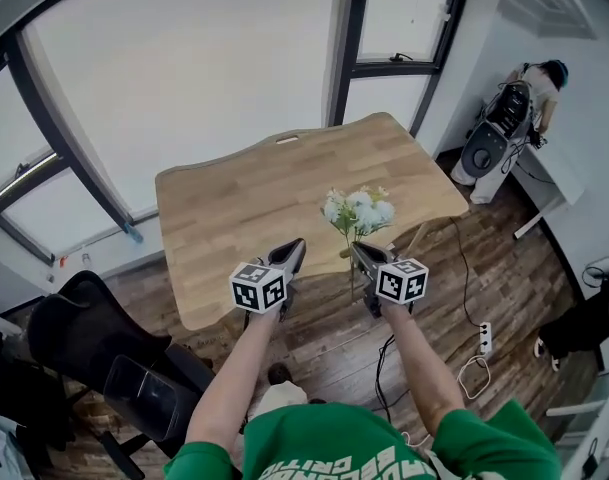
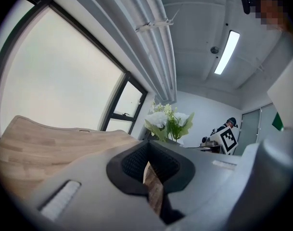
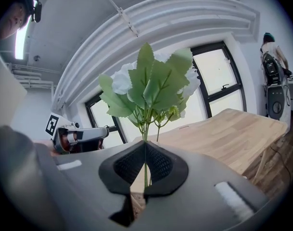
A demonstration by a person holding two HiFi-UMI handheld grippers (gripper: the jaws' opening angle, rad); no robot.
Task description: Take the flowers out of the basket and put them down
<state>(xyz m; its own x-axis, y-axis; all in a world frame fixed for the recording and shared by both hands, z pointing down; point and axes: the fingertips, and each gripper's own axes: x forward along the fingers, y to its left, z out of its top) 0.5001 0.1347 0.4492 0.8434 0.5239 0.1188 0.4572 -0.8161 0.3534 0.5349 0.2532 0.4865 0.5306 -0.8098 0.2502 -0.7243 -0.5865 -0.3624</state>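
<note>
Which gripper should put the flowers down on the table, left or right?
Right. The right gripper is shut on the stem of the flowers, holding them upright near the wooden table. The left gripper is shut and empty, so it would have to take them first.

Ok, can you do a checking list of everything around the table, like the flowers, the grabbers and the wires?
Surface: wooden table, light wood.
Job's things: flowers, white with green leaves, held upright at the table's near edge. Basket: nothing seen.
Clutter: nothing seen on the table.
Grippers: left gripper shut, nothing in it; right gripper shut on the flowers' stem.
Cables: black cable trailing on the floor; white power strip on the floor.
Surroundings: black chair at the left, big windows, a person far off at the right.
</note>
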